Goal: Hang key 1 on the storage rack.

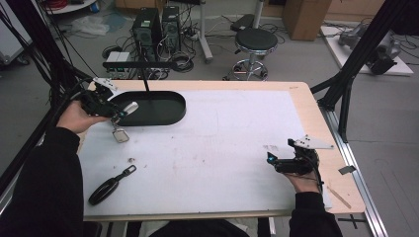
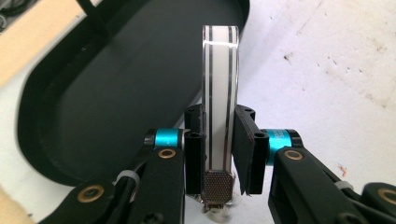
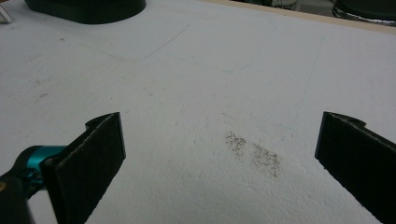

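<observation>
The left gripper (image 2: 219, 154) pinches a white key fob (image 2: 219, 93) over the black tray (image 1: 163, 116), probably for release there, while the right gripper (image 3: 219, 154) rests spread wide.

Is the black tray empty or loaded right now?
Empty as far as visible: the black tray shows bare floor; the white key fob sits clamped in the left tongs, above its edge.

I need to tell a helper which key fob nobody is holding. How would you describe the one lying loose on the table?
Start at the white mat covering the table and go to its near left corner. The black key fob lies flat there, untouched, with a small loop at its far end. The white key fob is clamped in the left gripper beside the black oval tray.
</observation>
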{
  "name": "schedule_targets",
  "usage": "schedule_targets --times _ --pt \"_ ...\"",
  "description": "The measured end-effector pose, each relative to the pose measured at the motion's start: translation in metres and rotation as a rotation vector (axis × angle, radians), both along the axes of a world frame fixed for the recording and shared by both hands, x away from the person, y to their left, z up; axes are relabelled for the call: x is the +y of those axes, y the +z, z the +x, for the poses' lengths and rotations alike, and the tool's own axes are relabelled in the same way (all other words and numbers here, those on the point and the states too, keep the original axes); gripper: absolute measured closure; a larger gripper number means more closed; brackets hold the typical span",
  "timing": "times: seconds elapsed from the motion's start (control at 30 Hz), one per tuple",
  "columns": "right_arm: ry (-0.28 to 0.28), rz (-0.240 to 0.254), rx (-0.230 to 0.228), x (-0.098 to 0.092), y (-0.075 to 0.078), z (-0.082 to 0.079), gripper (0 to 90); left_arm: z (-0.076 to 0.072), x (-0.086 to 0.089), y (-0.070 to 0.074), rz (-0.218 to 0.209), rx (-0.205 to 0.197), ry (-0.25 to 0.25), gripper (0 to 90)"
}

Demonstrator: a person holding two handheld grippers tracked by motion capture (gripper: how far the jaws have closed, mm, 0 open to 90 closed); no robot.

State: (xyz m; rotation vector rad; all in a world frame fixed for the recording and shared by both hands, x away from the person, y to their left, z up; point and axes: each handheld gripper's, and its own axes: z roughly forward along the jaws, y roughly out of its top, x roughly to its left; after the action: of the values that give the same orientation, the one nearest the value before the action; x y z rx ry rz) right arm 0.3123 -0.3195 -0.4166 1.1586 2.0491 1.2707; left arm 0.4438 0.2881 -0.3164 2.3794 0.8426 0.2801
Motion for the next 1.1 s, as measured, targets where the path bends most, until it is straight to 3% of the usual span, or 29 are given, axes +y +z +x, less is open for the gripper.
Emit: schedule_targets --times 0.17,0.3,0.43,0.8,1.1 --pt "0.003 0.006 0.0 0.0 0.0 0.0 0.8 0.0 -0.001 0.012 -0.023 -0.009 -0.007 75.3" --pt "0.007 0.002 0.002 0.001 0.0 0.001 0.8 0.002 -0.005 0.022 -0.009 -0.029 -0.005 75.2" --pt "0.009 0.002 0.005 0.001 -0.001 0.001 0.8 0.003 -0.006 0.029 -0.026 -0.036 -0.013 75.2" --pt "0.011 -0.003 0.004 0.002 -0.001 0.002 0.8 0.008 -0.013 0.054 -0.002 -0.067 -0.016 75.2" --pt "0.013 -0.009 0.001 0.002 -0.001 0.002 0.8 0.015 -0.012 0.072 -0.008 -0.107 0.018 75.2"
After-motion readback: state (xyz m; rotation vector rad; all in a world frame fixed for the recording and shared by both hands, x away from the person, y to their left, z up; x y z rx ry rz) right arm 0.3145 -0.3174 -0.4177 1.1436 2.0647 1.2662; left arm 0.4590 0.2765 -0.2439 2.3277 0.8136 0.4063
